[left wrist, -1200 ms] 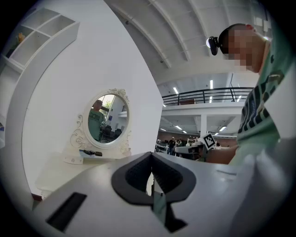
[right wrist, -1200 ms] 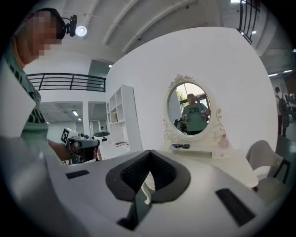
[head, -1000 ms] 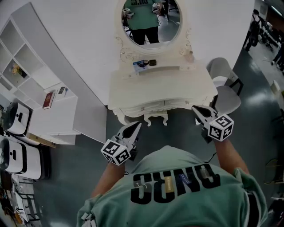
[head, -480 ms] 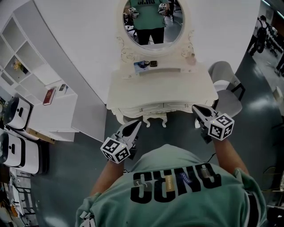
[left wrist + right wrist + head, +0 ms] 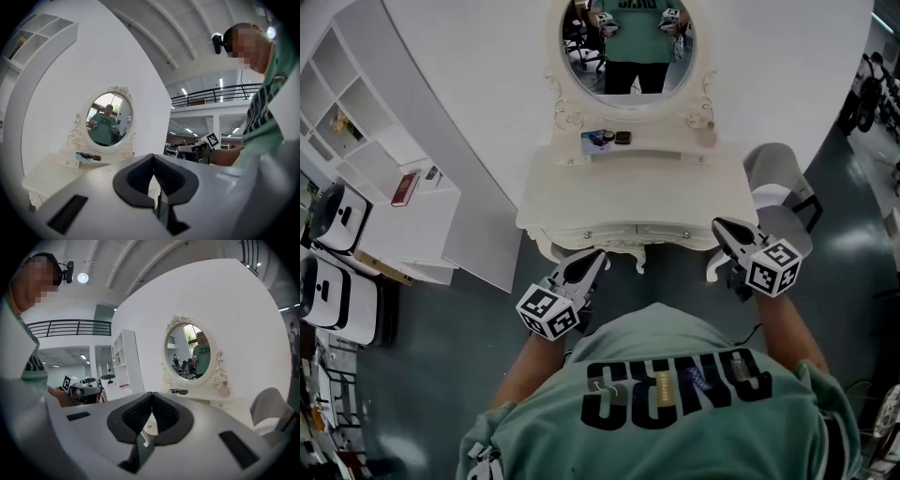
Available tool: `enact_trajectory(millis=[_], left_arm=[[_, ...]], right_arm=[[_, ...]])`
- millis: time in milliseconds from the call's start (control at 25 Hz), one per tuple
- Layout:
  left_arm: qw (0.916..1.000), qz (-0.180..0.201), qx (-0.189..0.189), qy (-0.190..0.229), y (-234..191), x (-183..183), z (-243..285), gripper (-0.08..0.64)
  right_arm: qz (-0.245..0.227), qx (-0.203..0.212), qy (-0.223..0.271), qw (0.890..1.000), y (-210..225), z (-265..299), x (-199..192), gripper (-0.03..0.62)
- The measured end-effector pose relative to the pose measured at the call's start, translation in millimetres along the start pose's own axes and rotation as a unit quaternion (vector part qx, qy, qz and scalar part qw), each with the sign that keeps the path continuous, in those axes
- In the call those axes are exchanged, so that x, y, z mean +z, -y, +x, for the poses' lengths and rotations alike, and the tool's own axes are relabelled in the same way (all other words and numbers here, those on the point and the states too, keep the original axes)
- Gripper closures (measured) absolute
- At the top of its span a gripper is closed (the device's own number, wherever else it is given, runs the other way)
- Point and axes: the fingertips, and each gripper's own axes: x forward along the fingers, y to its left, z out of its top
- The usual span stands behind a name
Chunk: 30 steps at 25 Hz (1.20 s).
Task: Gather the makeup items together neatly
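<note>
step: approach stage, nothing gathered | left tongs (image 5: 592, 255) and right tongs (image 5: 719, 225) closed, empty, short of counter (image 5: 628, 192) | next: reach makeup items (image 5: 606, 139) below mirror (image 5: 623, 47), open tongs

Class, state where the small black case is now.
In the head view, the black case sits on the dresser's raised shelf below the mirror, just right of the blue packet.
</note>
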Motion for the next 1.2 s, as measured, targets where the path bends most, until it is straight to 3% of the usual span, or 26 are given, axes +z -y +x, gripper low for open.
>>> enact_trajectory(millis=[200, 360, 880, 1040, 1200], left_arm=[[0.9998, -0.009, 0.009, -0.013, -32, -6, 18, 0.552], [0.9995, -0.023, 0.004, -0.019, -89, -9, 38, 0.552], [0.992, -0.007, -0.11, -0.061, -328, 47, 174, 0.552], [0.9889, -0.004, -0.127, -0.076, -366, 48, 217, 0.552], [0.9894, 0.001, -0.114, -0.09, -382, 34, 257, 0.552]], right_arm=[[0.009, 0.012, -0.01, 1.0, 22, 34, -6, 0.597], [0.017, 0.008, -0.022, 1.0, 42, 85, -11, 0.598], [0.02, -0.055, 0.014, 0.998, 129, 289, 71, 0.597], [0.03, -0.067, 0.007, 0.997, 157, 318, 77, 0.597], [0.038, -0.054, -0.014, 0.998, 193, 326, 66, 0.597]])
